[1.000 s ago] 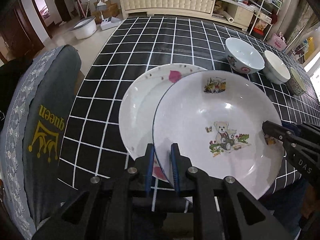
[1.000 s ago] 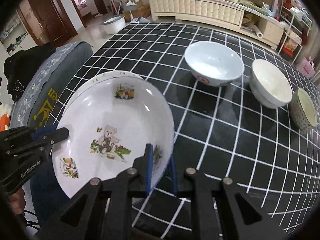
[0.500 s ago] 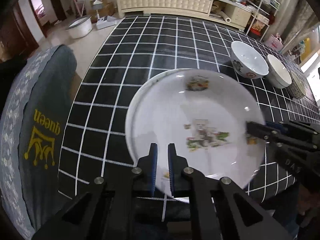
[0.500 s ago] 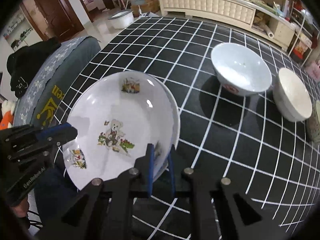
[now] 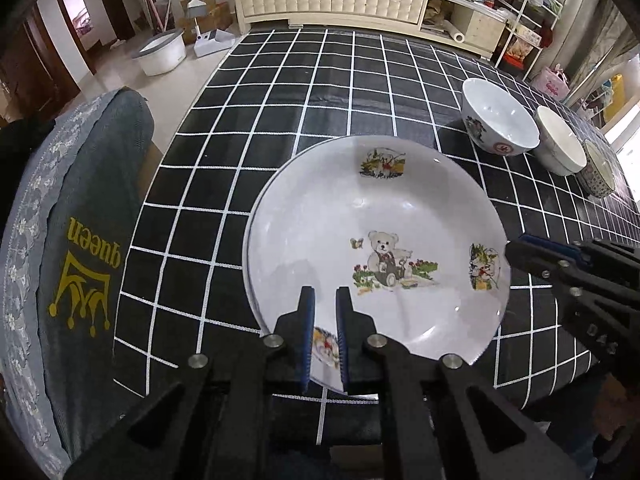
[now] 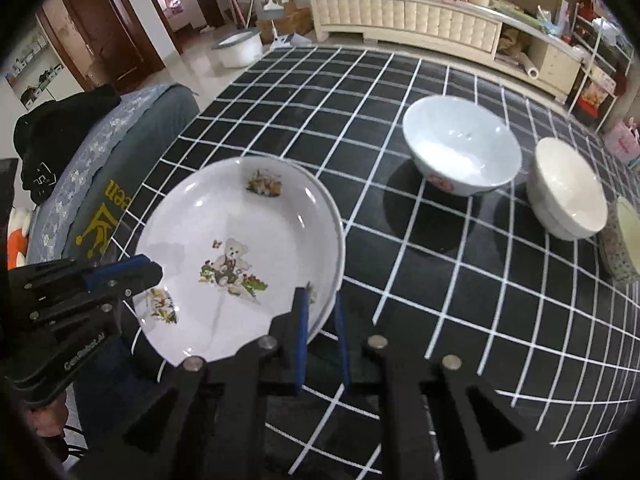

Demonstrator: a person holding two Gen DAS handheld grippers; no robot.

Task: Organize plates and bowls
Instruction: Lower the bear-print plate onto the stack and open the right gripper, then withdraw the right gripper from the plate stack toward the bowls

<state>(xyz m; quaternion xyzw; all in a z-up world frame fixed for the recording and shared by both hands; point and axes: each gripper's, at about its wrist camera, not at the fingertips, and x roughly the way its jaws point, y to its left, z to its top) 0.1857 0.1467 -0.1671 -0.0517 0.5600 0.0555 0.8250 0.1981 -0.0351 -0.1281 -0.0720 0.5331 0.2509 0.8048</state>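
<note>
Your left hand-held gripper (image 5: 325,334) is clamped on the near rim of the bear plate (image 5: 376,248), its blue pads pinching the edge just by a small printed picture. Your right hand-held gripper (image 6: 320,330) grips the same plate (image 6: 240,256) on its right-hand rim, jaws drawn in tight on the edge. From each camera you see the other gripper reaching in at the plate's far side: the right one (image 5: 520,250) at the right edge, the left one (image 6: 148,272) at the lower left edge.

The bear plate sits directly on top of a second plate (image 5: 250,248), of which only a thin sliver of rim shows along the left and far edge. Both lie at the near corner of the desk (image 5: 320,92), which is covered in a black cloth with a white grid. The plate's near edge overhangs the desk edge toward you.

To the left of your left gripper, beside the desk, stands a grey chair cover (image 5: 88,216) with a yellow crown and lettering, with a dark garment (image 6: 60,128) draped over its back.

Further out and to the right of your right gripper, three bowls stand in a row: a white bowl with red print (image 6: 462,148), then a cream bowl (image 6: 566,190) just beside it, then a patterned bowl (image 6: 624,240) at the frame edge. Nothing lies between the plates and the bowls but bare cloth.

Beyond the desk are a white basin (image 5: 160,52) on the floor and a long cream cabinet (image 5: 332,0) crowded with clutter.
</note>
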